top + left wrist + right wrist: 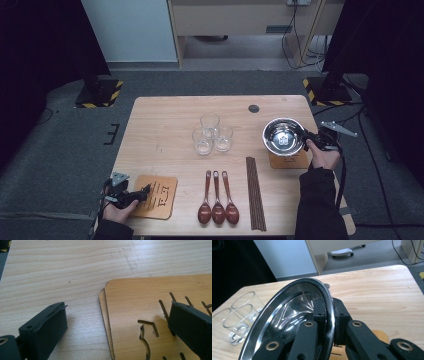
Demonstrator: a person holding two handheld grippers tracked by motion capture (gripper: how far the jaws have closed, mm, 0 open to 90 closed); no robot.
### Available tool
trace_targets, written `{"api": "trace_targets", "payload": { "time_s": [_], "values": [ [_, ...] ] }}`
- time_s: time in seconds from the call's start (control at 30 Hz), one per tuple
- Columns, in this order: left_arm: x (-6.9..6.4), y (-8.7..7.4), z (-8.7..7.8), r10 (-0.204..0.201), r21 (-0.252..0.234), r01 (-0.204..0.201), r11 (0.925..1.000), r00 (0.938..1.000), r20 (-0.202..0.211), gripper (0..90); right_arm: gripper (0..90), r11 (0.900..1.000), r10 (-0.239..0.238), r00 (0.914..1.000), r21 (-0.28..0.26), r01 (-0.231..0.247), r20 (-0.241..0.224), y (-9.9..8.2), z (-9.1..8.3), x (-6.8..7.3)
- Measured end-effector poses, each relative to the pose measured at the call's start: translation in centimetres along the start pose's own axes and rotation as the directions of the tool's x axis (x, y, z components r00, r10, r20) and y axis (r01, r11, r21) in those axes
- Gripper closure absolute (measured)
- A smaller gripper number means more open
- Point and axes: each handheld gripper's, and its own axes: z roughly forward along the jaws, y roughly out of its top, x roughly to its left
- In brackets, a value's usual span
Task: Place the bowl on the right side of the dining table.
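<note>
steel bowl (287,315) rim pinched in right claw (329,315) (tilted)

Place: lab or test room, arranged for recording.
Floor: grey carpet (60,150), stand bases with yellow-black hazard tape (100,95).
Sides: black curtains (40,45).
Back: loose cables (295,45), pale wooden cabinet (240,20).
Centre: single wooden table (165,115).

The high view looks down and forward from above the table (165,120). The left gripper view sits very close over the coaster (140,305) at 7 o'clock. The right gripper view sits close behind the bowl (294,307) at 3 o'clock, facing the 3 glasses (239,312), as seen from above.
</note>
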Motion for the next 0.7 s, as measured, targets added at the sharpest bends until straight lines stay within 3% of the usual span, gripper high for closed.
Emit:
{"api": "trace_targets", "payload": {
  "time_s": [0.7],
  "values": [
    [0.0, 0.0, 0.0, 0.001, 0.000, -0.001, 1.0000, 1.0000, 0.000, 1.2, 83.6, 0.9983, 0.014, 0.9984, 0.055, -0.017, 0.056, -1.1, 0.9, -2.0]
  ]
}}
